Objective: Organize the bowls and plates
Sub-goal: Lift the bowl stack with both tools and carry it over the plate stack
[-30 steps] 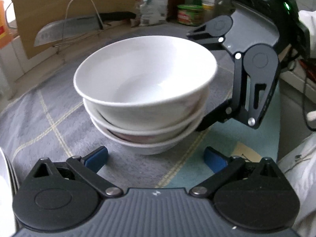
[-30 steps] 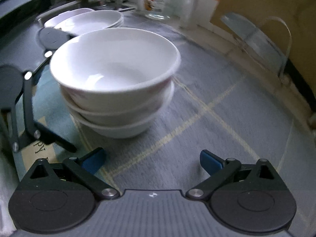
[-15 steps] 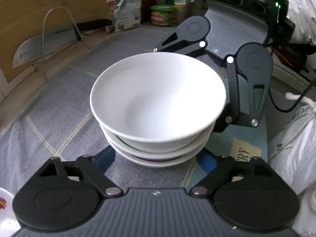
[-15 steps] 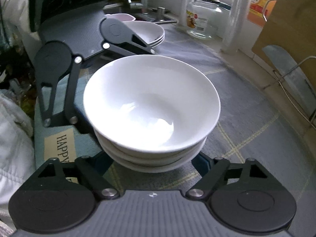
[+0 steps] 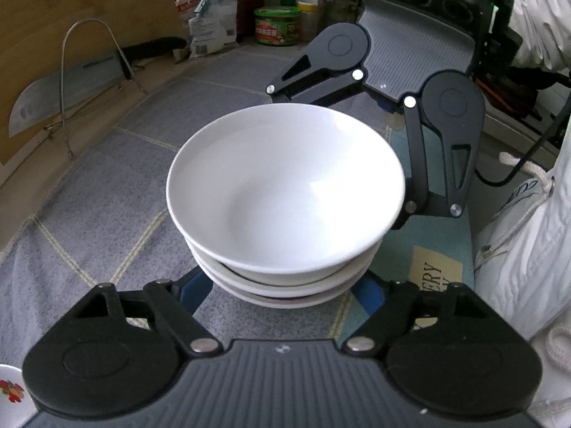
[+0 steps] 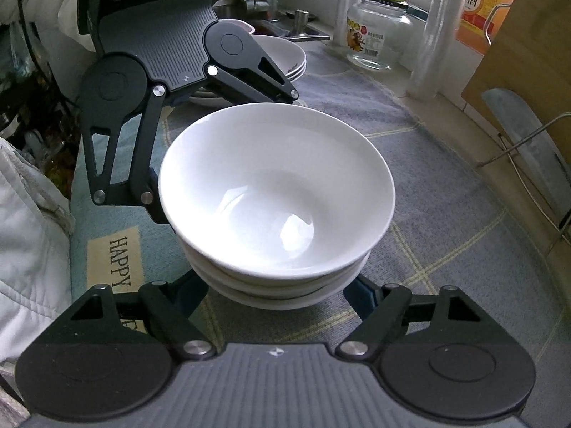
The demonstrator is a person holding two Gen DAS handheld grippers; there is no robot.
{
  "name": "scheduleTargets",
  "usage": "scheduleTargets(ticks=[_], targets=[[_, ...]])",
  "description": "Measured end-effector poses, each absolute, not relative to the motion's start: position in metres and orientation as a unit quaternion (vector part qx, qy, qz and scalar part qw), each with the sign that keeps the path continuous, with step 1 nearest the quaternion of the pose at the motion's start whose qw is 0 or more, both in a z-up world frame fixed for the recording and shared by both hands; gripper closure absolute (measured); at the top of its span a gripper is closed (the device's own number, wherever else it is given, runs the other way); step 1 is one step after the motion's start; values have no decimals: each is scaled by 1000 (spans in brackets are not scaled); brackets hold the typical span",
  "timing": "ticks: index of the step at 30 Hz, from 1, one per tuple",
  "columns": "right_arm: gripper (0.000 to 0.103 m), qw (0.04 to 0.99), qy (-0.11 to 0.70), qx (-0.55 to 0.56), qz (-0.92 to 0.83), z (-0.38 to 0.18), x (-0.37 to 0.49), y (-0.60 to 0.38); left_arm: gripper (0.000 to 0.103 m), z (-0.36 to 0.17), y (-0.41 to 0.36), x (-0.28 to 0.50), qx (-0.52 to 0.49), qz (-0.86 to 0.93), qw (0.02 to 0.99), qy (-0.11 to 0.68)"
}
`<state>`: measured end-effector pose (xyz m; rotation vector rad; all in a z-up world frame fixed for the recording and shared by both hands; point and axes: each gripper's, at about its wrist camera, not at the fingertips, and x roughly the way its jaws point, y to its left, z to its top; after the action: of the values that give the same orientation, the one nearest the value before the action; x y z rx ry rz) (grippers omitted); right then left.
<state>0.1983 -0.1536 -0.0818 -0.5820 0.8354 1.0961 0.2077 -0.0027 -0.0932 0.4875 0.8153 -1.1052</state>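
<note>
- The stack of white bowls, three nested, stands on the grey checked cloth covering the bench.
- The left claw is spread wide, its blue pads on either side of the lowest bowl; whether they touch it cannot be told.
- The right claw faces it from the opposite side, equally wide around the stack's base, contact unclear.
- A pile of plates sits behind the left claw, well apart from the bowls.
- A cleaver leans in a wire rack near the wall.
</note>
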Motion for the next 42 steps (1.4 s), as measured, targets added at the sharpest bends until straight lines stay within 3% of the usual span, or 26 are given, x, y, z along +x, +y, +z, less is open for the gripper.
scheduleTargets(ticks=[17,42], targets=[[19,732,391,-268,489,-78,199,-148,20,-91,-5,203,232,-499,750,367],[19,700,325,-340,538,-31,176,-82,20,-47,50,143,220,-410,812,352]])
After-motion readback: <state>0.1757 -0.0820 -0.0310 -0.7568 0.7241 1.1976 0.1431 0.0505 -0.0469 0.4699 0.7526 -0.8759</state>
